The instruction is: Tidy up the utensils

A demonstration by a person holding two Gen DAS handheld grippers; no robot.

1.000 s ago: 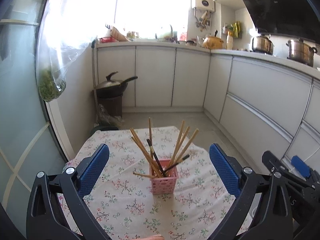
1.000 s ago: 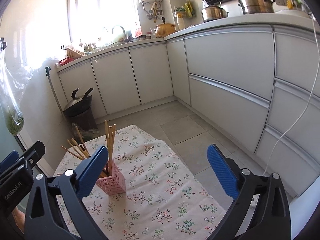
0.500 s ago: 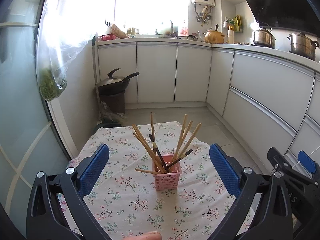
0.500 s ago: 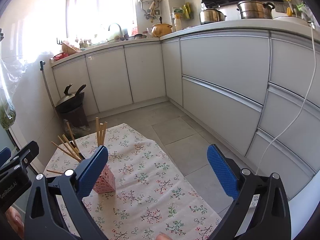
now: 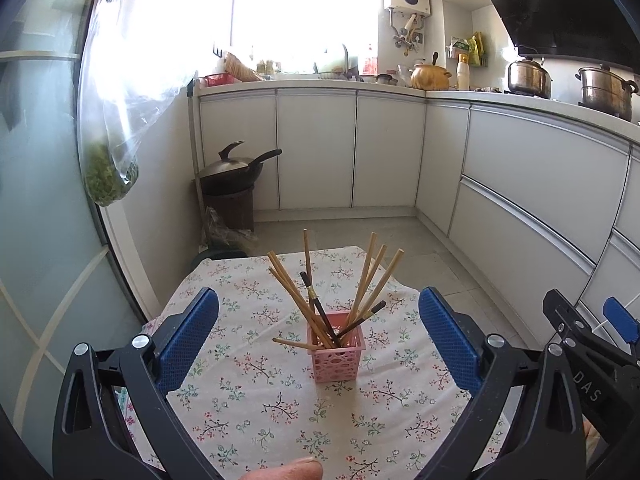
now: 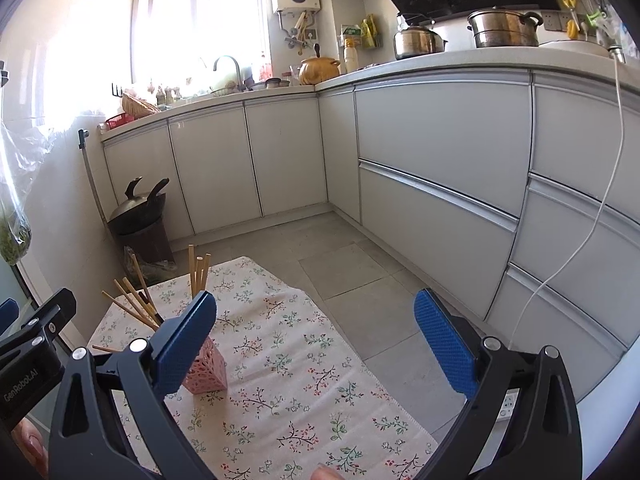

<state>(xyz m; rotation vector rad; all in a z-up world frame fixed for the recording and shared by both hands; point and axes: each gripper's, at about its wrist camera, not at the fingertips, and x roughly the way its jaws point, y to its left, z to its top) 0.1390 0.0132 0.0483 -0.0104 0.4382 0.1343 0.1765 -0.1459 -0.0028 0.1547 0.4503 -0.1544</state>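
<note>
A pink lattice basket [image 5: 337, 351] stands in the middle of a floral-cloth table [image 5: 256, 400]. Several wooden and dark chopsticks [image 5: 370, 280] lean out of it. My left gripper [image 5: 318, 340] is open and empty, held back from the basket with a finger on either side of it in view. My right gripper [image 6: 316, 344] is open and empty, to the right of the basket [image 6: 206, 374], which its left finger partly hides. The chopsticks [image 6: 136, 304] show in the right wrist view too.
White kitchen cabinets [image 5: 316, 148] run along the back and right. A wok on a bin [image 5: 232, 176] stands on the floor behind the table. A plastic bag of greens [image 5: 110, 172] hangs at the left. The right gripper's body [image 5: 592, 364] shows at the right.
Both grippers have drawn back and tilted up a little, so the basket sits lower and farther off in both views. Nothing was gripped or released.
</note>
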